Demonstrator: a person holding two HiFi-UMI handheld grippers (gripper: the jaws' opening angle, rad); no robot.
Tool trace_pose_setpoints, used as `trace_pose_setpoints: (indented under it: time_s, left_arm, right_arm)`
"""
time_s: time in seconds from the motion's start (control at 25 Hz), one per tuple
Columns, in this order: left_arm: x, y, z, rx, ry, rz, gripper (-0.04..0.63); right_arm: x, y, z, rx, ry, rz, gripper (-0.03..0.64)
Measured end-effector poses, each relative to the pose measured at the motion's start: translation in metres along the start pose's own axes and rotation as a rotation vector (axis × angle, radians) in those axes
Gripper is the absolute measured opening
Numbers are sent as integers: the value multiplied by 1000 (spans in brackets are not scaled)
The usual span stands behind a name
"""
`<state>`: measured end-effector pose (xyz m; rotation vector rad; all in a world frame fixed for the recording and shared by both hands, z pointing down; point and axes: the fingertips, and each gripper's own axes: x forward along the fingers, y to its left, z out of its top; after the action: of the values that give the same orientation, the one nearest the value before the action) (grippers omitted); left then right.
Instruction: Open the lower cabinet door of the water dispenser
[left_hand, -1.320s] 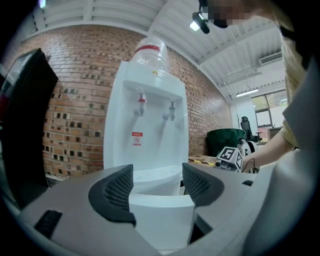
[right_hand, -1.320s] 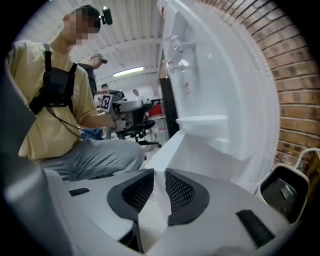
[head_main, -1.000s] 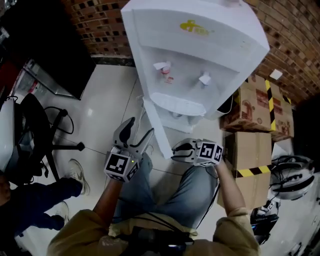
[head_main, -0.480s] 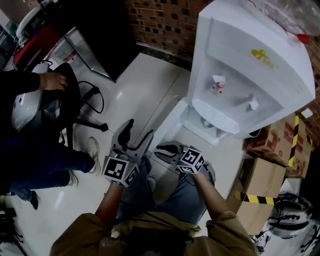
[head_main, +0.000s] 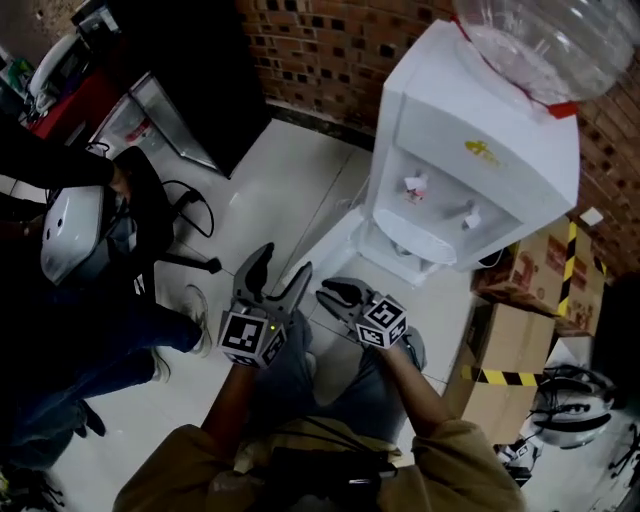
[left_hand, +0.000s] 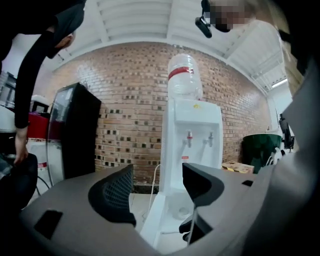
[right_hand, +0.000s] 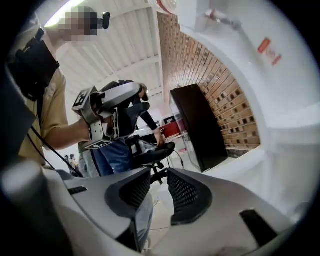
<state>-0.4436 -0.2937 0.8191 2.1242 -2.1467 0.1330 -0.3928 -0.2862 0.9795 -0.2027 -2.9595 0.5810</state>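
Asking, tech A: where is the lower cabinet door (head_main: 338, 248) sitting, and how is it going to handle?

Answering, tech B: It is sitting at the foot of the water dispenser (head_main: 470, 170), below the taps (head_main: 412, 186), w/ the unit standing on the floor (head_main: 270, 180) against the brick wall (head_main: 320, 50). The panel is looking swung out already, toward the left of the head view. The left gripper view is showing the cabinet interior behind it. Judgement: thin moulded plastic, so it is prob. behaving light and stiff, pivoting freely on a side hinge, w/ a smooth, slippery face. Best hold: the free vertical edge, away from the hinge, pads pinching front and back. A pull there is needing little force. Caution: the unit is carrying a bottle (head_main: 530, 40) up top, so a hard tug is risking a rock or shift of the whole body.

Asking, tech A: gripper status, both sides?

Answering, tech B: The left gripper (head_main: 283, 262) is standing w/ jaws wide apart, nothing btwn them, touching nothing. It is pointing at the dispenser, w/ the door showing in the gap beyond. The right gripper (head_main: 330, 293) is holding its jaws drawn almost together, only a slit btwn the pads, and is carrying nothing. Both are hovering above the person's legs (head_main: 285, 375), well apart from the door. For any further swing, the right jaws are needing to part before an edge pinch; the left is ready as is.
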Motion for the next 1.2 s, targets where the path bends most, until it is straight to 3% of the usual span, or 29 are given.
trace_pose_setpoints:
  time_s: [0.28,0.52,0.72,0.84,0.88,1.0,1.2]
  left_arm:
    - [7,-70,106,-70,124,-206,298]
    - [-29,-118,240,-60,168,-323,298]
    - [-47,-144,354,-41,116,-382,298]
    - [-55,-157,415,-14,57,-412,296]
    - [-57,-160,431,-2,36,-421,298]
    - [-63,-167,465,17,-13,-436,298]
    - [-80,-164,491,-43,-87,-407,296]
  right_arm:
    - [-144,35,147,50,-124,-405,137]
    - [-231,121,315,-9,-213,-679,137]
    - [-281,186,441,-73,-314,-850,144]
    - [-305,212,498,-143,-355,-945,194]
    - [-313,217,514,-180,-363,-983,250]
    - [-332,232,553,-238,-427,-1077,419]
    - [-359,262,590,-241,-548,-1137,419]
